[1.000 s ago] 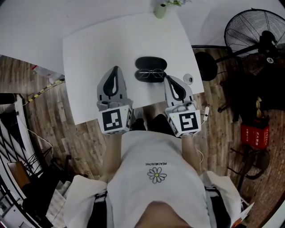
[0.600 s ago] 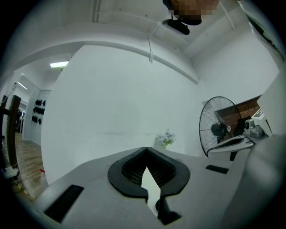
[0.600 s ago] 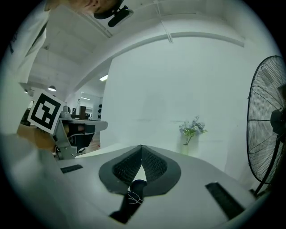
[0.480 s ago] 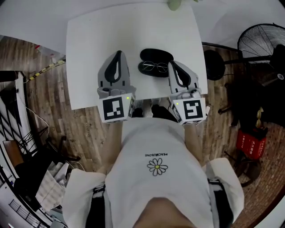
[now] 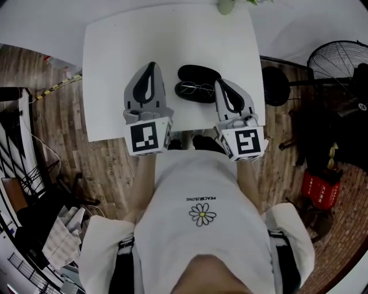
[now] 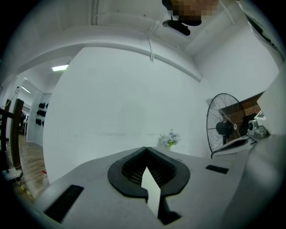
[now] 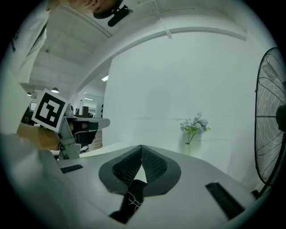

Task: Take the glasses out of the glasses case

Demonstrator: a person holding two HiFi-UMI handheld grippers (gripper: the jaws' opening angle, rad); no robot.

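The black glasses case (image 5: 199,73) lies open on the white table (image 5: 115,51). The thin-rimmed glasses (image 5: 195,88) rest on its nearer half. My right gripper (image 5: 219,83) is shut, its tip just right of the glasses, with nothing held. My left gripper (image 5: 150,65) is shut and empty over bare table, left of the case. In the left gripper view the jaws (image 6: 146,148) meet at the tip. In the right gripper view the shut jaws (image 7: 141,146) show a strip of the dark case (image 7: 132,197) through the gap below them.
A small vase of flowers (image 5: 225,6) stands at the table's far edge. Right of the table, on the wooden floor, are a black round stool (image 5: 275,86), a fan (image 5: 339,60) and a red box (image 5: 319,185). The table's near edge runs under both grippers.
Both grippers have slid forward a little over the table, so their tips now reach level with the case. Both stay shut, and the glasses and case have not moved.
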